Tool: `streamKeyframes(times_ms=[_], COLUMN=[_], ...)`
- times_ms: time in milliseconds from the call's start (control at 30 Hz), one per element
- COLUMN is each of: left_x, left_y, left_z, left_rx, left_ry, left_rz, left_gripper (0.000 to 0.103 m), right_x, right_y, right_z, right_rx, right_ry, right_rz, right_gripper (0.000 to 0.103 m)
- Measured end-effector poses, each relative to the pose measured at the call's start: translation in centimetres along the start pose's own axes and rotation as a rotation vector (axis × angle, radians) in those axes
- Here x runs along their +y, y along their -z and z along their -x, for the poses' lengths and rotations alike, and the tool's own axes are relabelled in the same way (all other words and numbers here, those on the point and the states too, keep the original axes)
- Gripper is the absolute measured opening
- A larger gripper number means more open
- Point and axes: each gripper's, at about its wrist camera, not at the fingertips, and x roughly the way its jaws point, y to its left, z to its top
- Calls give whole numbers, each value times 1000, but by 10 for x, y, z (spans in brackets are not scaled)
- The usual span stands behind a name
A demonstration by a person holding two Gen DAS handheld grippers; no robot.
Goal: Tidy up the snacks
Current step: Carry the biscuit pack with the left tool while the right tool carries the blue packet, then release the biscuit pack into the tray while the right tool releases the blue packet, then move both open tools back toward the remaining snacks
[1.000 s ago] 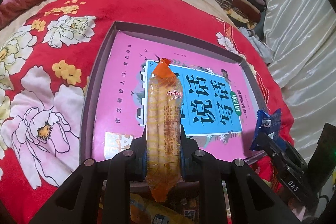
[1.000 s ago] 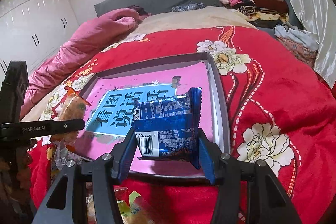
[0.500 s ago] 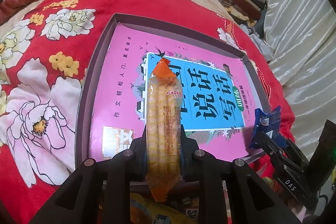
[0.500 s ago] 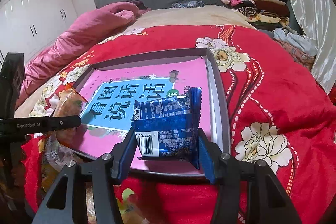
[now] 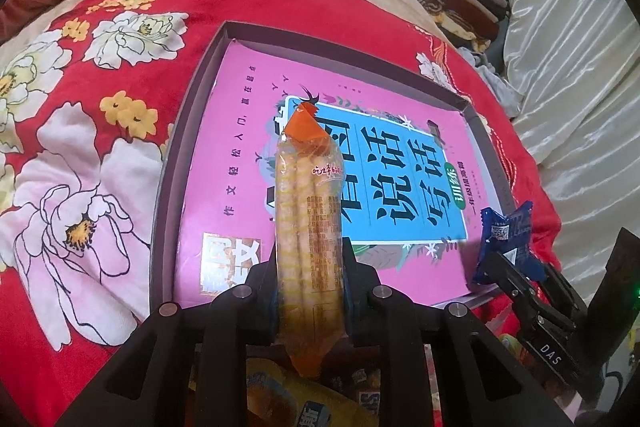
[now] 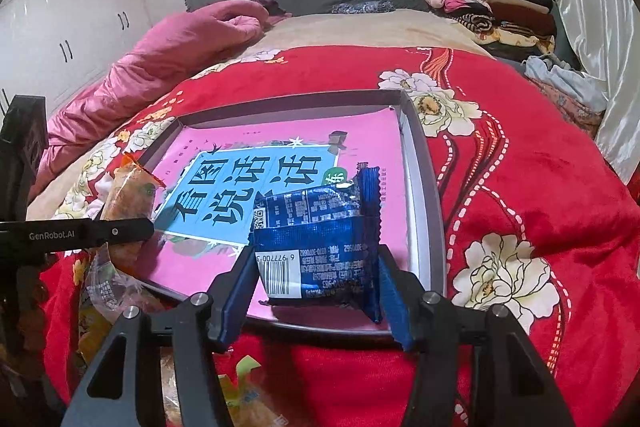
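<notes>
Left gripper jaws pinching long orange biscuit pack; right gripper jaws pinching blue snack pack. Both over near edge of tray w/ pink book, on bed.

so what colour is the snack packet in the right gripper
Dark blue packet, clearest in the right wrist view.

bed: red floral blanket | on it: shallow grey tray, pink quilt, folded clothes
</notes>
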Motion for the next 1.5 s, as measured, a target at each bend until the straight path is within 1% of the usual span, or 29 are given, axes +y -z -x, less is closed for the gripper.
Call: streamKeyframes(times_ms=[133,167,333,433,567,700,767,967,1233,1333,1500], left_x=[-1,-1,-1,0,0,1,0,-3,0,1,4], left_y=[2,2,4,3,3,2,2,4,8,11,15], left_z=[2,3,6,9,14,20,23,34,49,53,61], left_rx=[-3,-5,-10,-14,-25,-39,-47,-67,-79,-80,-84], left_ry=[-6,-7,-6,-5,-8,-9,-12,-7,4,5,11], left_rz=[-7,-8,-10,-8,-11,-15,-21,-33,-21,-14,-7], left_gripper=[25,28,32,36,45,48,54,59,61,73,74], right_x=[-2,-3,-5,-5,-7,-9,-10,-7,-1,1,0], right_y=[0,0,-1,-1,-2,-2,-3,-4,-6,-7,-8], right_z=[1,1,2,2,3,5,6,10,18,20,25], right_rx=[-1,0,-3,-2,-4,-11,-17,-37,-73,-81,-97], right_ry=[9,7,9,11,12,4,3,-8,-35,-38,-41], right_rz=[-5,-10,-18,-19,-29,-48,-52,-43,-23,-19,-19], right_gripper=[61,61,61,64,65,66,67,70,75,76,77])
